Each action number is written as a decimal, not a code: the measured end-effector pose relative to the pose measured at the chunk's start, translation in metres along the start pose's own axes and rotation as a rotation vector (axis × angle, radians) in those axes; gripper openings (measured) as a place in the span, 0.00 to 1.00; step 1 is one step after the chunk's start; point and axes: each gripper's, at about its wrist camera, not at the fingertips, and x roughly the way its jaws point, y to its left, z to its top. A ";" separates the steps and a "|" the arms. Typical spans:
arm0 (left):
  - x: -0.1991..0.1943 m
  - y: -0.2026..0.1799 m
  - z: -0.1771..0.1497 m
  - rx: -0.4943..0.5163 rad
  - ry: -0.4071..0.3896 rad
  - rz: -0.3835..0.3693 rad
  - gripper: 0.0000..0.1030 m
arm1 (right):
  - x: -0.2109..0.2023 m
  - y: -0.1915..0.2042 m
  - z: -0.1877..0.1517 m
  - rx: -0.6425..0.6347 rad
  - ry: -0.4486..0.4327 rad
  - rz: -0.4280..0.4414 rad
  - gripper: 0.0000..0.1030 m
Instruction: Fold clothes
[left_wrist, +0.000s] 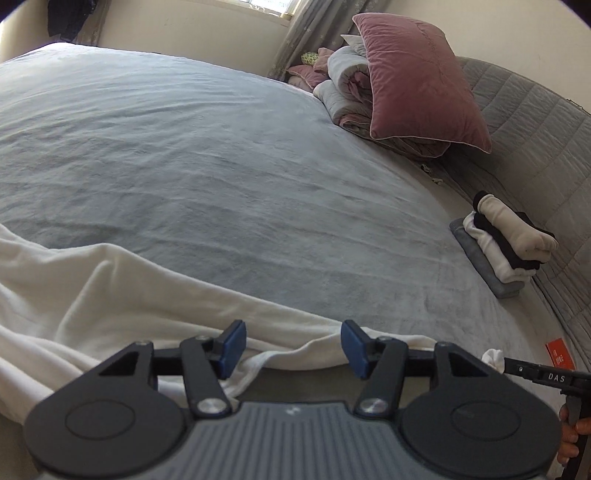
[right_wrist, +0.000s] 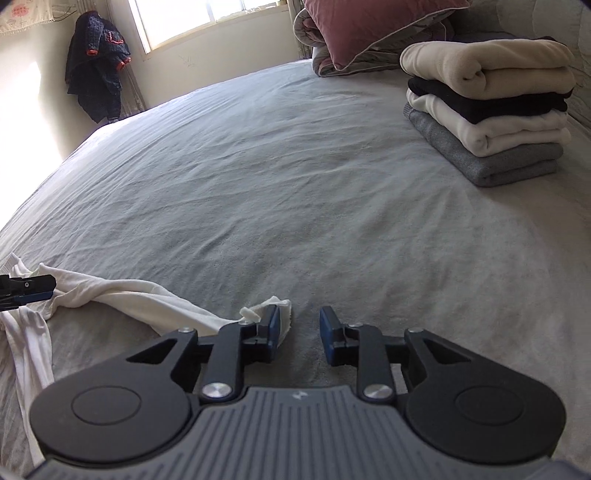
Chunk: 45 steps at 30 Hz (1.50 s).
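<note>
Folded stack by pink pillow, white garment crumpled on bed

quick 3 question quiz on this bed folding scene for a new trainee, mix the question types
1. True or false: the left gripper is clamped shut on the white garment.
2. Multiple choice: which item tops the folded stack? A) grey B) black C) cream
3. Fill in: the pink pillow leans on a folded ____.

Key:
1. False. Its jaws stand apart, with the cloth lying loose under them. The right gripper is open too.
2. C
3. Duvet
</note>
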 end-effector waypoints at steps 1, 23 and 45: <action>0.003 -0.006 0.001 0.012 0.004 -0.007 0.57 | -0.002 -0.004 0.000 0.012 0.006 0.007 0.27; 0.048 -0.083 -0.010 0.131 0.104 -0.058 0.04 | 0.003 -0.025 0.009 0.311 0.029 0.224 0.13; -0.039 -0.073 -0.072 0.227 0.084 -0.052 0.03 | -0.039 -0.026 -0.028 0.067 0.118 0.284 0.16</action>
